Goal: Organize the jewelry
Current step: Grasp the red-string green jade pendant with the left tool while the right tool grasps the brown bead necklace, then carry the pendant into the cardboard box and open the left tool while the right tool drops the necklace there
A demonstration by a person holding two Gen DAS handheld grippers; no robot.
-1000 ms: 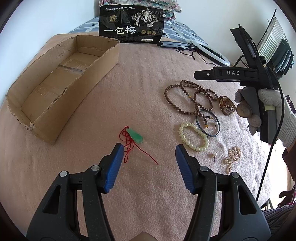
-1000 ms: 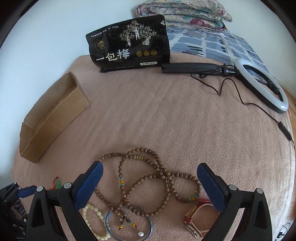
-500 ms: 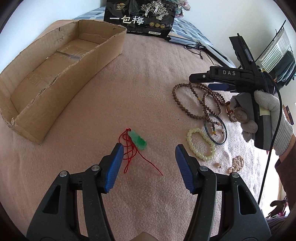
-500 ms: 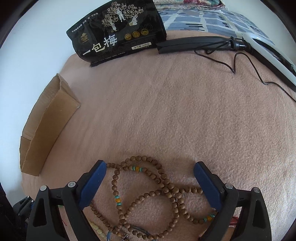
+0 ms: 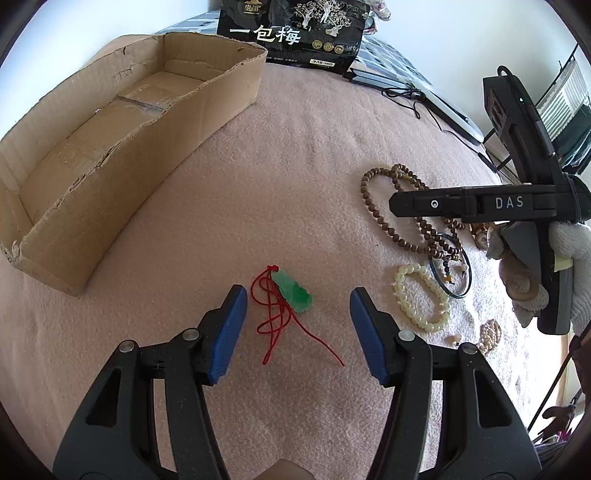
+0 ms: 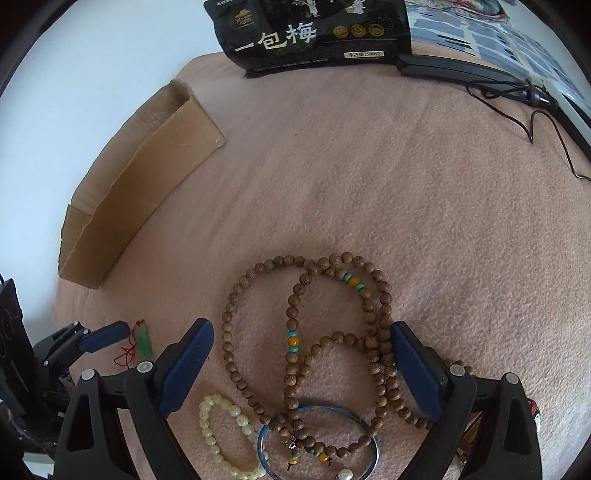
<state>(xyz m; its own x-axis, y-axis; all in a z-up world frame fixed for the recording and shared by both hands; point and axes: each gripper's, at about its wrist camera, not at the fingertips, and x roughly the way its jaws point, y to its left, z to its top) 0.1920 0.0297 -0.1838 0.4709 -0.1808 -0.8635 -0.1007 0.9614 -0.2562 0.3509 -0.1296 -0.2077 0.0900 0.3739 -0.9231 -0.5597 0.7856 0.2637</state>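
A green jade pendant (image 5: 293,293) on a tangled red cord (image 5: 275,317) lies on the pink blanket, just ahead of my open, empty left gripper (image 5: 297,325). It also shows in the right wrist view (image 6: 144,341). My right gripper (image 6: 301,363) is open and empty, low over a long brown wooden bead necklace (image 6: 295,332), its jaws either side of the loops. The necklace also shows in the left wrist view (image 5: 384,221). A cream bead bracelet (image 6: 225,435) and a blue bangle (image 6: 317,439) lie nearer me.
An open cardboard tray (image 5: 110,147) lies at the left. A black snack bag (image 5: 295,33) stands at the back beside a ring light and cable (image 6: 517,88). A small pearl piece (image 5: 489,332) and a watch (image 6: 476,443) lie at the right.
My left gripper has moved forward and down toward the jade pendant. My right gripper has moved forward and lowered over the brown bead necklace. Both stay open.
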